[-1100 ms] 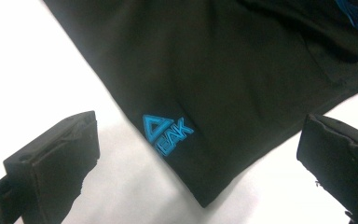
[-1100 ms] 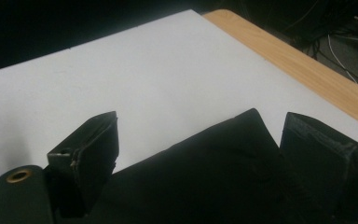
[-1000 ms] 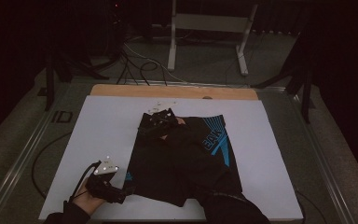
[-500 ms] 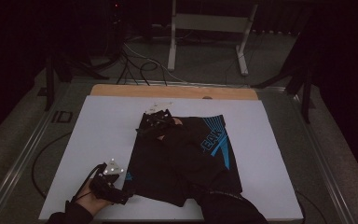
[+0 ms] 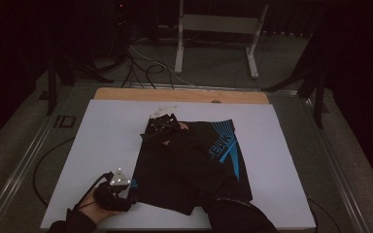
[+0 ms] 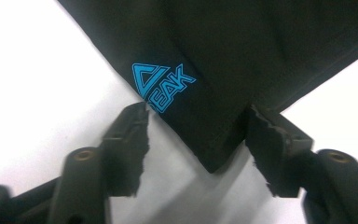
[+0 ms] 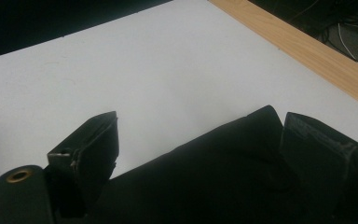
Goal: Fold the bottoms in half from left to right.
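A black garment (image 5: 160,170) with blue lettering lies flat on the white table (image 5: 102,141). At its near-left corner sits my left gripper (image 5: 128,191). In the left gripper view the corner (image 6: 261,46) lies between the jaws of that gripper (image 6: 198,116), which have just been closing. A gap still shows, and the cloth rests on the table. My right gripper (image 5: 158,127) is at the garment's far-left corner, its sleeve lying across the cloth. In the right gripper view the right gripper (image 7: 203,119) stands open, with the black cloth (image 7: 205,168) between the wide jaws.
A wooden strip (image 5: 184,95) runs along the table's far edge. Beyond it, cables (image 5: 145,68) and a white metal stand (image 5: 218,29) are on the floor. White table surface lies left of the garment.
The left hand has edged slightly right, toward the garment's near corner. The right arm has stayed where it was.
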The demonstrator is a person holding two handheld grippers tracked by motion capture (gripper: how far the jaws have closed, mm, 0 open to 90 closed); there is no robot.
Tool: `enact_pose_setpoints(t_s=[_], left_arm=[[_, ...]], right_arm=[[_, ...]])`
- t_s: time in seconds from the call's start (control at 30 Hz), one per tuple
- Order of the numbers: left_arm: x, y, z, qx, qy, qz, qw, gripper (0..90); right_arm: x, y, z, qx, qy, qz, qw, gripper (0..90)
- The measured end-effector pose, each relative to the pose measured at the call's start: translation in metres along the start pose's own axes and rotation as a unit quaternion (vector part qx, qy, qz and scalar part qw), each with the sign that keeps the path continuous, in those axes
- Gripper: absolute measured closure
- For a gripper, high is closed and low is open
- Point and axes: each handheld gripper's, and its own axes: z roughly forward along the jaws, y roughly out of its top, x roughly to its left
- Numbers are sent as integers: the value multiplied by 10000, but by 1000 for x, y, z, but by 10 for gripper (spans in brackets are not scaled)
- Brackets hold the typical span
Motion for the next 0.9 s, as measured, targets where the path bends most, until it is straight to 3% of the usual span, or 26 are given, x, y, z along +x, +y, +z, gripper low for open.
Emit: enact_pose_setpoints(t_s=[0.17, 0.33, 0.47, 0.6, 0.9], left_arm=[[2, 0, -2, -14, -32, -115, 9999, 569], [1, 2, -1, -32, -72, -76, 9999, 689], [2, 3, -1, -72, -206, -212, 9995, 827], [-2, 6, -4, -80, -208, -114, 9997, 851], [-5, 9, -10, -230, -197, -121, 9995, 858]], right_arm=[[2, -1, 3, -10, 7, 78, 10000, 119], [1, -3, 7, 4, 0, 83, 10000, 119], [1, -4, 10, 27, 11, 84, 10000, 118], [0, -5, 14, 28, -8, 92, 10000, 119], [-1, -11, 27, 195, -188, 135, 9995, 119]])
